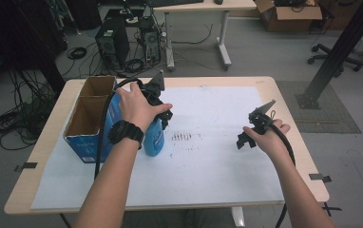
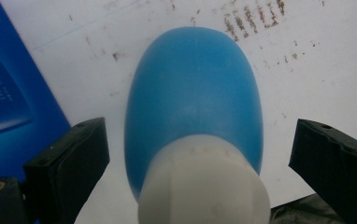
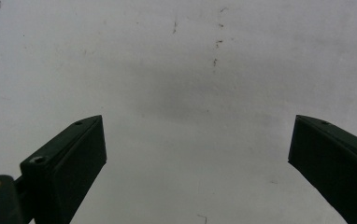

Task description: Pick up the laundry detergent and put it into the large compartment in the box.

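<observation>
White cap (image 2: 203,184) up, the blue bottle (image 2: 195,93) stands upright between open left tongs (image 2: 197,154).

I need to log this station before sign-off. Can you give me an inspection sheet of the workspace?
Surface: wooden table covered by a white paper sheet with dark smudges near its middle.
Job's things: blue bottle with a white cap, standing beside an open blue cardboard box.
Clutter: nothing seen on the sheet.
Grippers: left gripper open, jaws either side of the bottle, apart from it; right gripper open over bare paper.
Cables: a black cable trails from the left gripper; tape tabs at the table's edges.
Surroundings: computer towers, floor cable coils, another desk, a cardboard carton.
</observation>
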`<state>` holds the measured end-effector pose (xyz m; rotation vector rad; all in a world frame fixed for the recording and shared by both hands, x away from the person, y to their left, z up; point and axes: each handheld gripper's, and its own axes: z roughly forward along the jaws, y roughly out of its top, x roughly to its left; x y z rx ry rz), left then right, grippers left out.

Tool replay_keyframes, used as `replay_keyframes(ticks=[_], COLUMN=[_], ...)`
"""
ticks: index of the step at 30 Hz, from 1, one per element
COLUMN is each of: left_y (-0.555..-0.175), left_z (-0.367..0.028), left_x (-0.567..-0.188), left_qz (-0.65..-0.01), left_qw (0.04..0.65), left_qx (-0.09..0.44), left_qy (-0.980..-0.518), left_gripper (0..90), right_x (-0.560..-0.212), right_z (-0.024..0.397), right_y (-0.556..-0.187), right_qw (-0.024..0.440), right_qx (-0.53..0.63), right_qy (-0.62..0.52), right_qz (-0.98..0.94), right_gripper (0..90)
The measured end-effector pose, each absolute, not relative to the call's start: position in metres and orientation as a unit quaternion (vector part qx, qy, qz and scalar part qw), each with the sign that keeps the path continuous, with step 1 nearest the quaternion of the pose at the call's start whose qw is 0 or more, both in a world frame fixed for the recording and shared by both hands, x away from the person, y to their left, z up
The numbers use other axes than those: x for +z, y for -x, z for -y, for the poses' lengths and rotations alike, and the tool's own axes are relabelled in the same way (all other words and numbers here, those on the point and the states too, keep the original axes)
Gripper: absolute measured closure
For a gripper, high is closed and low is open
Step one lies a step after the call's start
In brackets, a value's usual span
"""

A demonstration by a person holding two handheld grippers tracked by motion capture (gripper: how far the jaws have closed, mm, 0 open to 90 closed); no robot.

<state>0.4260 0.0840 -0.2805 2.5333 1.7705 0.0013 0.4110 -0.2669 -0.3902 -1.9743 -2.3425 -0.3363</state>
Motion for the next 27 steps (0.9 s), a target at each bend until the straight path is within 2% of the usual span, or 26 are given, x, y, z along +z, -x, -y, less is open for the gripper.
replay_keyframes(ticks=[27], left_y=[-0.4241], left_z=[-0.0826], left_x=[-0.2843], left_qz=[-0.577], left_qw=[0.025], left_qx=[0.0], left_qy=[-0.816], left_gripper=[8.2], right_x=[-0.3914], right_z=[0.2691], right_y=[-0.4099], right_qw=[0.029], right_qx=[-0.111], right_qy=[0.641], right_qz=[0.759], right_gripper=[4.6])
